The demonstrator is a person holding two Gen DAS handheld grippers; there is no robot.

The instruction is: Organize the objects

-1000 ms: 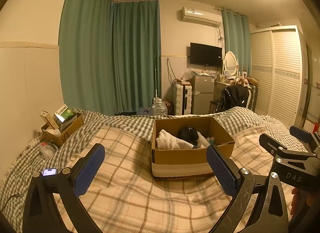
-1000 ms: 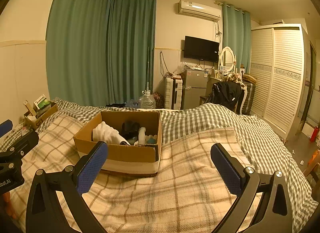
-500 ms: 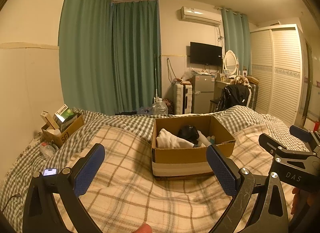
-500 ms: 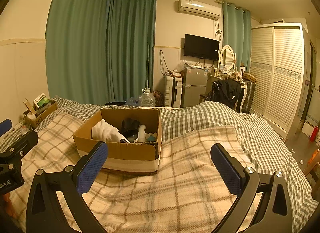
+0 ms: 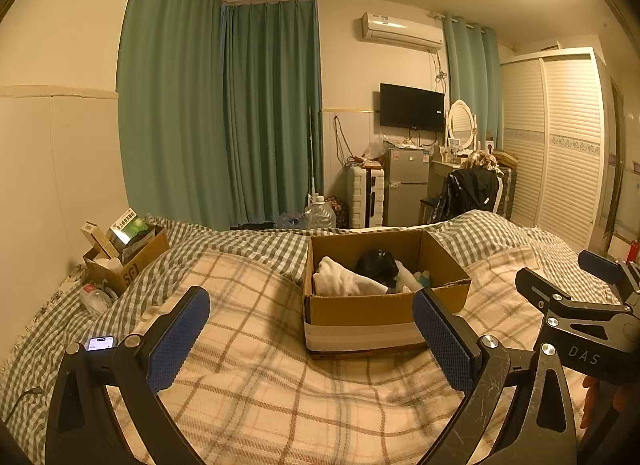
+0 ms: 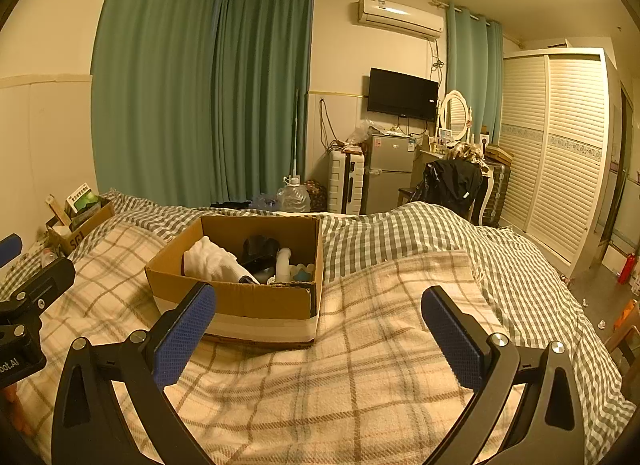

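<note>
Hovering low over the plaid blanket (image 5: 256,397), the left gripper (image 5: 310,335) and right gripper (image 6: 318,335) both stand spread wide with nothing between their blue pads. Ahead of them, with bare blanket between, the open cardboard box (image 5: 372,311) sits on the bed, centred for the left gripper and left of centre for the right; it holds a white cloth (image 6: 212,261), a black item (image 6: 260,249) and a white bottle (image 6: 284,263). Farther off, a smaller carton (image 5: 132,261) of packets rests by the left wall, then green curtains (image 5: 224,113), a small fridge (image 5: 406,185) and a louvred wardrobe (image 5: 560,145).
</note>
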